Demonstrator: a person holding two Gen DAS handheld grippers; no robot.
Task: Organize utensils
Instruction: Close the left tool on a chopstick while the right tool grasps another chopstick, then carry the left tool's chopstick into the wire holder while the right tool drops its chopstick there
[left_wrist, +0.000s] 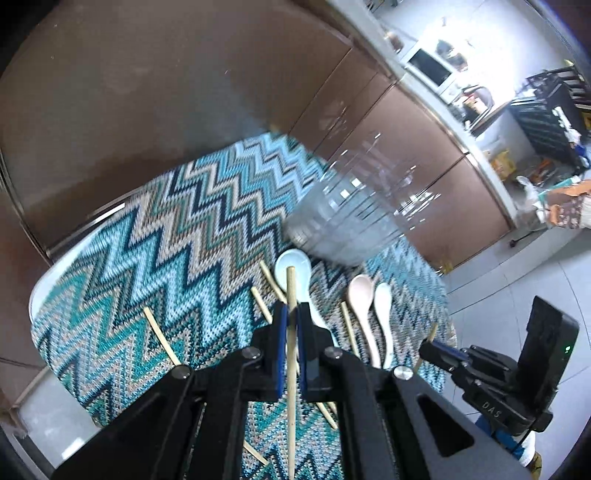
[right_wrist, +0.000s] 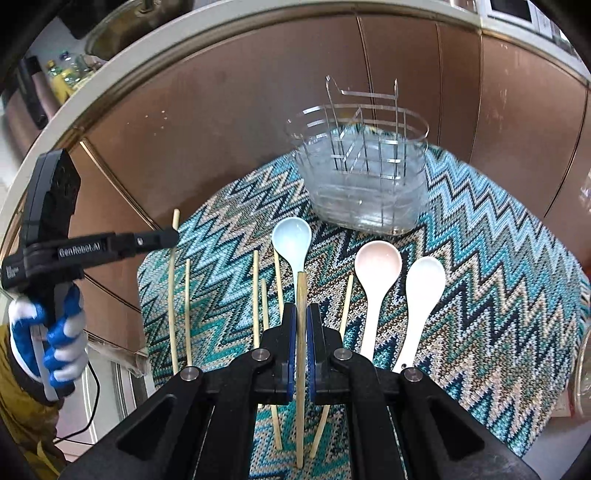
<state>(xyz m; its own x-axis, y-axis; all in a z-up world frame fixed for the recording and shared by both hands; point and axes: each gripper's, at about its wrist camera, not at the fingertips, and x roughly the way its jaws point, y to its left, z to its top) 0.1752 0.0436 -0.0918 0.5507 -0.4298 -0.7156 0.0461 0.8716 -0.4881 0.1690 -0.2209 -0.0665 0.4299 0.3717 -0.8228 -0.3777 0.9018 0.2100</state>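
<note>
From the left wrist, your left gripper (left_wrist: 291, 325) was clamped on a chopstick (left_wrist: 291, 354) lying along its fingers; the clear holder (left_wrist: 347, 218) stood ahead, to the right.

From the right wrist, your right gripper (right_wrist: 302, 328) pinched another chopstick (right_wrist: 301, 369) lengthwise, the holder (right_wrist: 364, 173) ahead and nearer this hand.

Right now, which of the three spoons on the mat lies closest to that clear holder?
The pale blue spoon. Its bowl lies just in front of the clear holder, farther up the zigzag mat than the pink spoon and white spoon beside it.
</note>
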